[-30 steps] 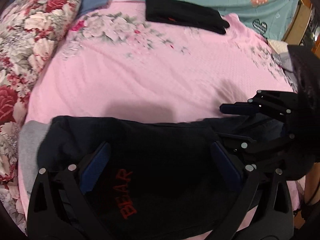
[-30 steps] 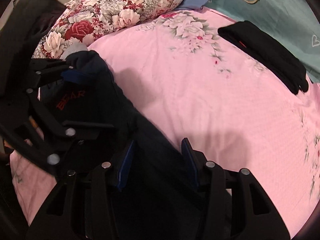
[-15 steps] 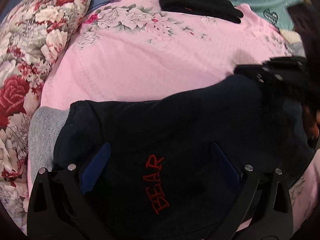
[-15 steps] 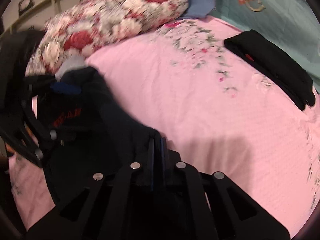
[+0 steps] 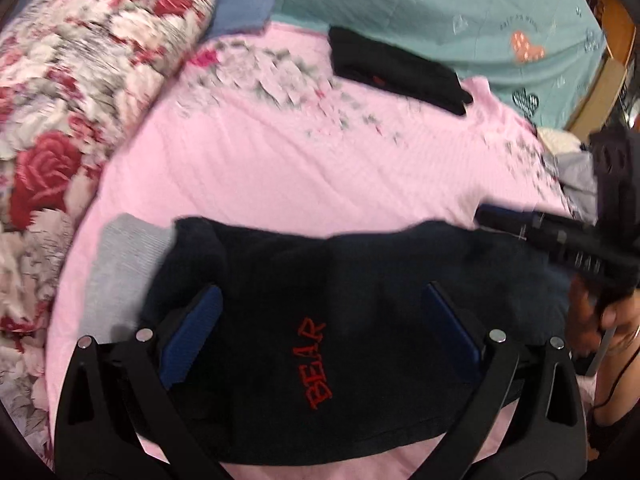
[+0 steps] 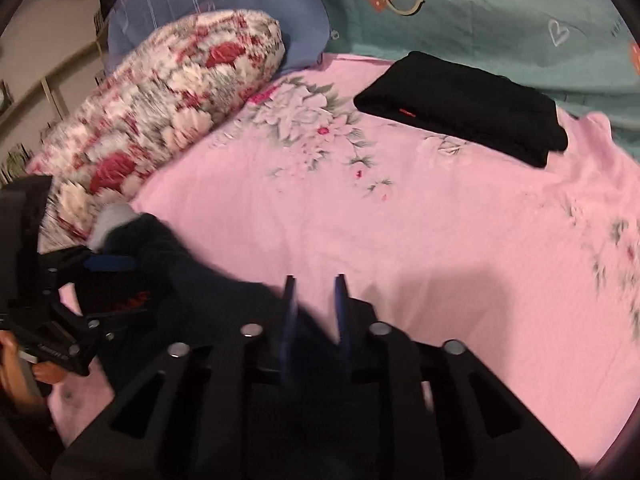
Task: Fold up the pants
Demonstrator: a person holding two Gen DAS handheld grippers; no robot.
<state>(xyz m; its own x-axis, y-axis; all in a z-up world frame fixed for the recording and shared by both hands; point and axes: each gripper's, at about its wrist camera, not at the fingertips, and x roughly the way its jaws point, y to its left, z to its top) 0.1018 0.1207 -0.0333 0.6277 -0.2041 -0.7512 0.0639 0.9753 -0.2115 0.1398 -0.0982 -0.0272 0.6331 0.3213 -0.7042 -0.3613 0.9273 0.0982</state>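
The dark pants (image 5: 320, 300), marked with a red "BEAR" print (image 5: 316, 364), lie folded on the pink bedsheet (image 5: 300, 168), spread directly beneath and between the fingers of the left gripper (image 5: 320, 324). Its fingers stand wide apart, one over each side of the bundle, holding nothing. A grey garment (image 5: 120, 256) pokes out just beyond the left finger.

The right gripper (image 6: 314, 312) sits at the far edge of the pants in the right wrist view. Its fingers are parted only a narrow gap; dark cloth lies under the left finger, but nothing is clearly pinched between them, so they look freshly let go or barely open. Whether any fold is caught there I cannot tell for sure.

Ahead of both sets of fingers, well apart, rests a folded black garment (image 6: 468, 104), with a floral pillow (image 6: 168, 132) off to the left.

The risks, as I judge them: if the right fingers lift away with cloth snagged on a pad, the top layer drags and the fold opens. If the left fingers press or close off-centre, the thick bundle may bunch or slide on the smooth sheet, and the grey garment could get gathered in.
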